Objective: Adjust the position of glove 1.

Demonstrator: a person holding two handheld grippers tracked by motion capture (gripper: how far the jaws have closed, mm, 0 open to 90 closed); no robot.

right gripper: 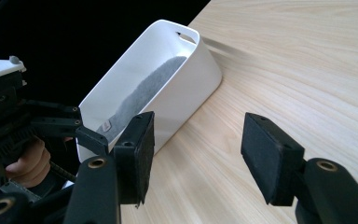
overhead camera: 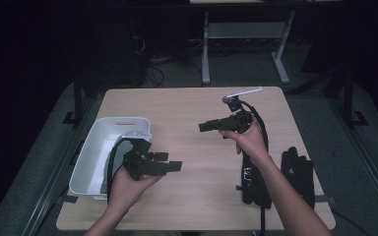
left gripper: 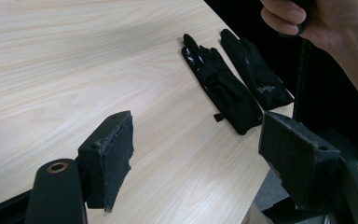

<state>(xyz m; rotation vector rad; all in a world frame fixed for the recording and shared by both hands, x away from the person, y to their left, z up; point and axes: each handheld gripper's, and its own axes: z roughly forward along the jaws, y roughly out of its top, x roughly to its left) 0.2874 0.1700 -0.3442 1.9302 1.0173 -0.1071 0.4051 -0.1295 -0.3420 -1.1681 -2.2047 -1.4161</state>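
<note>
While both grippers hover empty, the pair of black fabric gloves (overhead camera: 298, 173) waits at the desk's right edge.
Left gripper (overhead camera: 170, 162) and right gripper (overhead camera: 207, 126) have fingers spread; gloves lie at 4 o'clock, long axis toward 12, nearer the right hand (overhead camera: 248, 140). White plastic bin (overhead camera: 91, 157) stands at 8 o'clock on the pale wooden desk (overhead camera: 192, 113); dark room.

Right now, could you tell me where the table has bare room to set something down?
The widest free patch is the table centre and far edge, between the white bin and the right gripper. The near edge between the forearms is bare too. It is crowded at the right edge, where the black gloves lie, and around the left gripper.
</note>
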